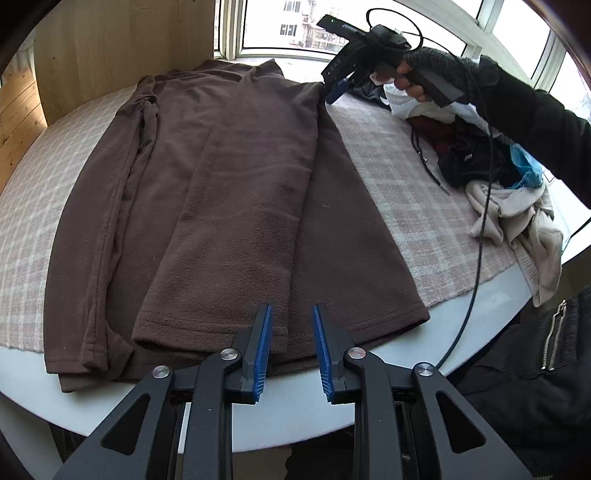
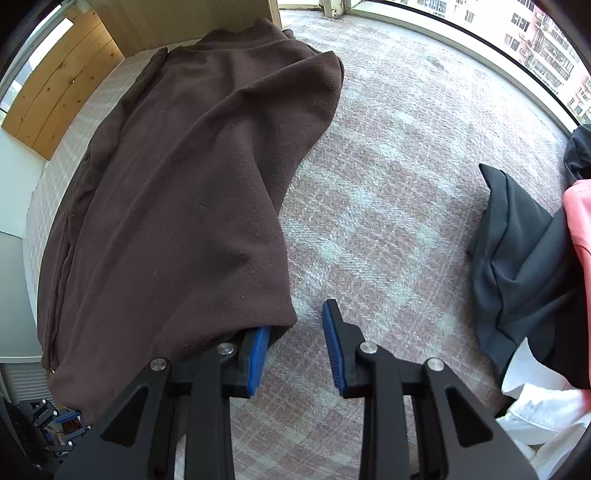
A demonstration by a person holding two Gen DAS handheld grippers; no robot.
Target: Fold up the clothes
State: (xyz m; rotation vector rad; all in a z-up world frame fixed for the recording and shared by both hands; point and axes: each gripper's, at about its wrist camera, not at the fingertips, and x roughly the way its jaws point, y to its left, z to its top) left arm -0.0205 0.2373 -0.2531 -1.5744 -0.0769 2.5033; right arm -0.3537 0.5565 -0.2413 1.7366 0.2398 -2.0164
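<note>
Lying flat on the checked cloth, a brown fleece garment has both sides folded inward. Left gripper, jaws parted, hovers at its hem; right gripper, parted, holds nothing. No legible writing.

So the left wrist cam sits low at the near edge of the table, looking forward and down along its own blue-padded fingers. It takes in the whole brown top lengthwise, out to the window at the far side. The right wrist cam is way closer in, pointing steeply down at the checked cloth near the far end of that same top, with one corner of the fabric lying over its left finger. Both views share the brown top and the checked cloth under it. The left view also catches the other gripper up at the far corner.
</note>
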